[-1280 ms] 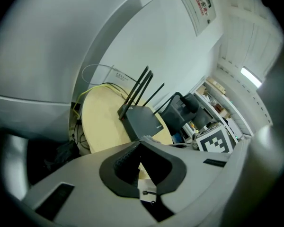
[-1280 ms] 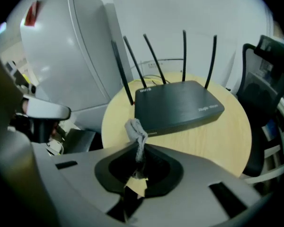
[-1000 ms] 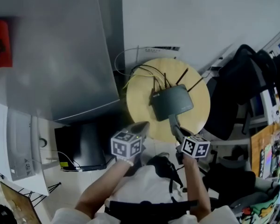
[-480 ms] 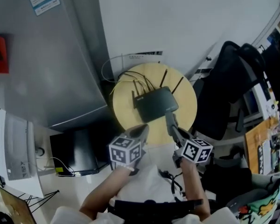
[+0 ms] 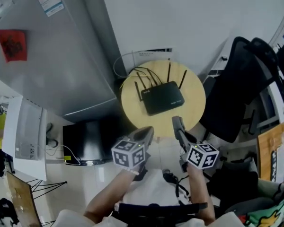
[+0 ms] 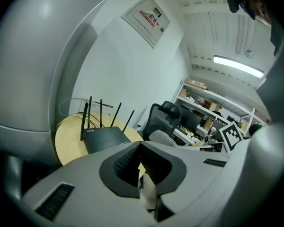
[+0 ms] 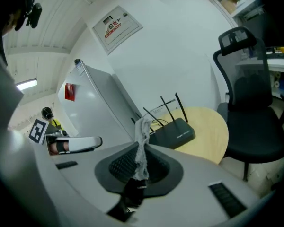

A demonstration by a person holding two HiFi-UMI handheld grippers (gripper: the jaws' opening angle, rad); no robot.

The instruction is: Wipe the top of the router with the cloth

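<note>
— From overhead, the router sits on the round table, clear of both tools. Where is the cloth?
— Only the right gripper view shows it: the right gripper pinches the cloth. The left gripper is closed and empty.

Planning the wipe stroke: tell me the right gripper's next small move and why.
Probably ease the right gripper forward and down until the pale grey cloth pinched in its jaws meets the top of the flat black router. It hangs by the near edge of the round wooden table, apart from the router.
</note>
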